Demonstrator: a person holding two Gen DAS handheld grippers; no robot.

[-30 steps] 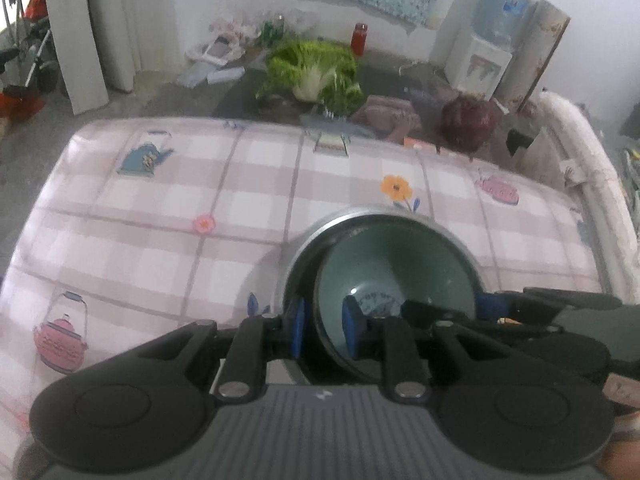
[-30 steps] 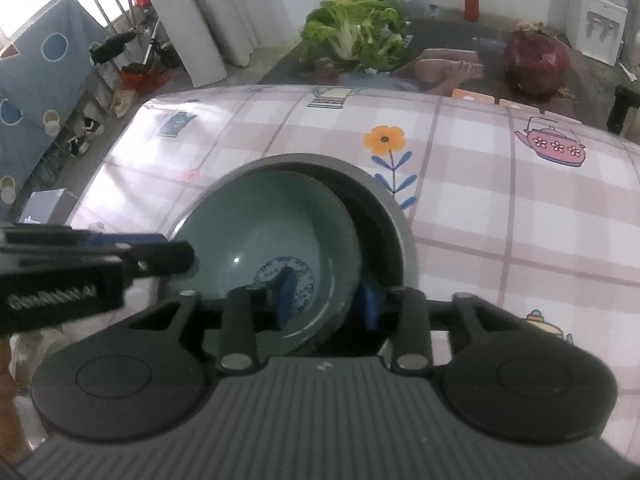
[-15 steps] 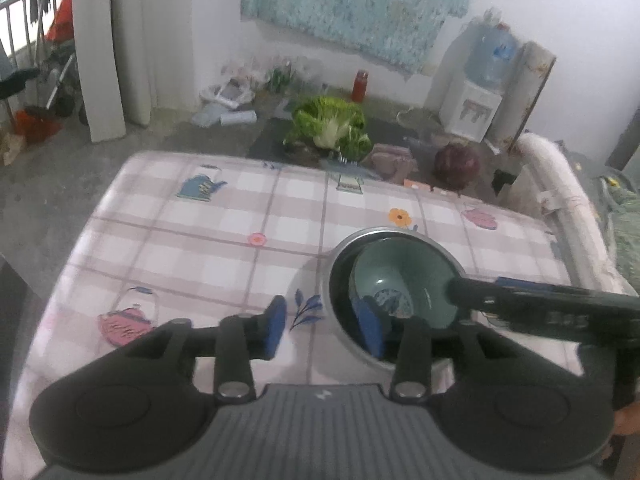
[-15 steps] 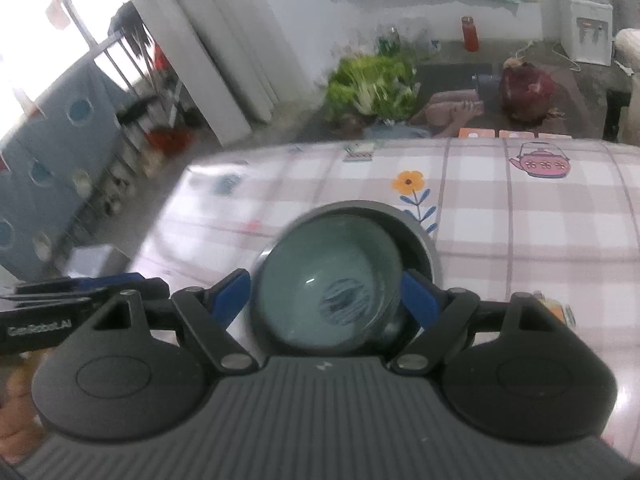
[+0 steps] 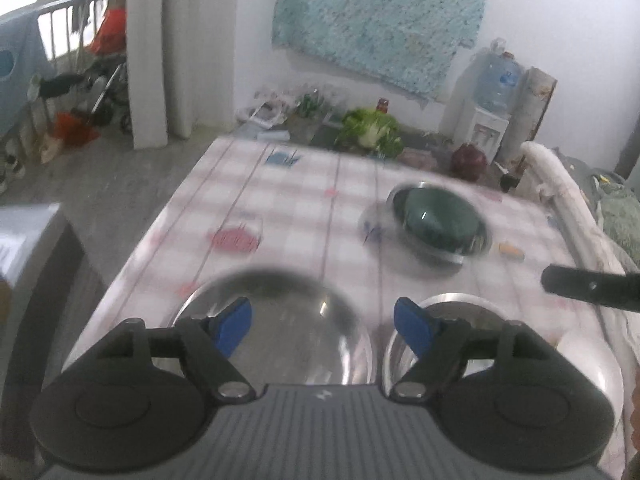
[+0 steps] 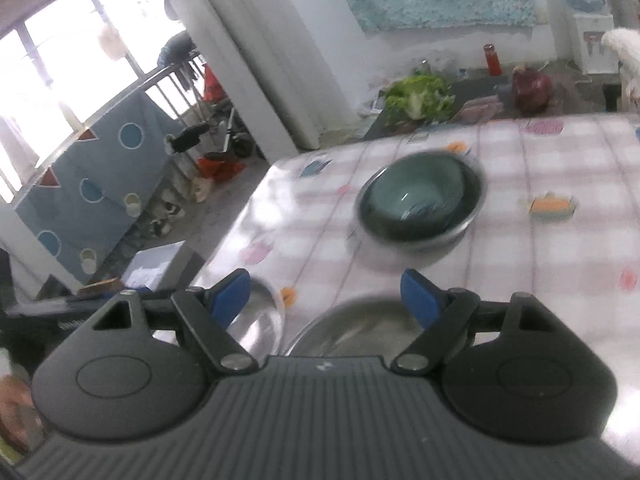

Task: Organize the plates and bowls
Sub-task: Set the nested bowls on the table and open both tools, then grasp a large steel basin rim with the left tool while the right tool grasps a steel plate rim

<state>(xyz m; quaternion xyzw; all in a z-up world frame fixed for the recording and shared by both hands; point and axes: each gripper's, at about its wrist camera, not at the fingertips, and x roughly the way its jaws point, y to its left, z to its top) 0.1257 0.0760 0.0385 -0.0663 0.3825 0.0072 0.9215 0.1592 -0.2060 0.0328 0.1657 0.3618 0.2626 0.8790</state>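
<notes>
A green ceramic bowl (image 5: 438,216) sits nested inside a steel bowl (image 5: 478,246) in the middle of the checked table; both show in the right wrist view, the green bowl (image 6: 412,196) inside the steel bowl (image 6: 466,216). My left gripper (image 5: 324,330) is open and empty above a large steel bowl (image 5: 280,312) near the front edge. A second steel bowl (image 5: 452,312) stands right of it. My right gripper (image 6: 326,298) is open and empty above a steel bowl (image 6: 360,330); another steel bowl (image 6: 260,320) lies to its left.
The table (image 5: 288,208) has a pink checked cloth. A white round object (image 5: 592,364) sits at its front right corner. The right gripper's finger (image 5: 588,284) reaches in from the right. Cabbage (image 5: 372,132) and a water dispenser (image 5: 490,116) stand behind the table.
Both grippers let go of the green bowl, opened wide and pulled back and up from the nested bowls. Steel bowls at the front edge came into view.
</notes>
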